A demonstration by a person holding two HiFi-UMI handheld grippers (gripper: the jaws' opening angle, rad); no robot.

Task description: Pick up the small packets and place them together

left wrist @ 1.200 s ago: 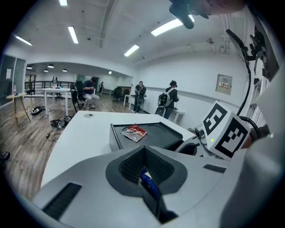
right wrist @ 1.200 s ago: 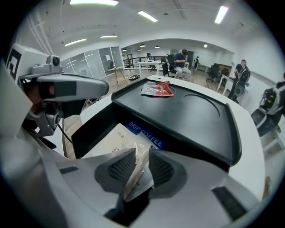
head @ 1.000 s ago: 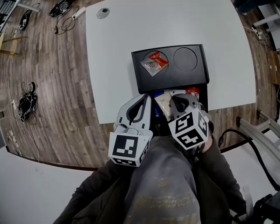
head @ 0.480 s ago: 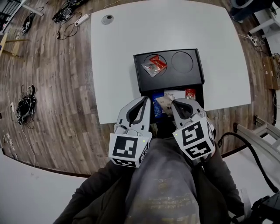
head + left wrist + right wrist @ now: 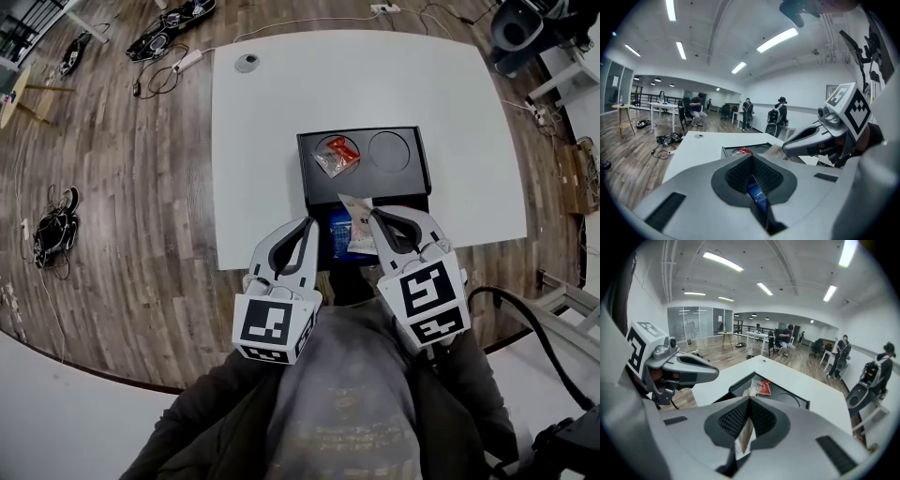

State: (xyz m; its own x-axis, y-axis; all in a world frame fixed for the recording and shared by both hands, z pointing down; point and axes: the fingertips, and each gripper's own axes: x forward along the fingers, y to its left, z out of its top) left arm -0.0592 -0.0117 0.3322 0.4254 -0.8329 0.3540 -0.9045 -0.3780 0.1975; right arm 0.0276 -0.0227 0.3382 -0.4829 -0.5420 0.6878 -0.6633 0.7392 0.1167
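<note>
A black tray (image 5: pixel 412 183) sits on the white table (image 5: pixel 272 141). Its left round recess holds a red packet (image 5: pixel 343 147) and a clear one (image 5: pixel 332 164). In the left gripper view my left gripper (image 5: pixel 754 187) is shut on a blue packet (image 5: pixel 757 197). In the head view this gripper (image 5: pixel 310 226) hangs over the tray's near end. My right gripper (image 5: pixel 746 427) is shut on a beige-white packet (image 5: pixel 744 439). From the head camera that packet (image 5: pixel 357 221) sticks out left of the right gripper (image 5: pixel 375 217), next to the blue packet (image 5: pixel 339 228). The tray's near compartment is mostly hidden.
The tray's right round recess (image 5: pixel 388 150) is empty. A round grommet (image 5: pixel 247 63) sits at the table's far left. Cables (image 5: pixel 54 230) lie on the wood floor to the left. A chair base (image 5: pixel 514 28) stands beyond the far right corner. People stand in the background.
Both grippers have risen from the tray's near compartment, the right one carrying the beige-white packet up. The tray now looks smaller and farther off.
</note>
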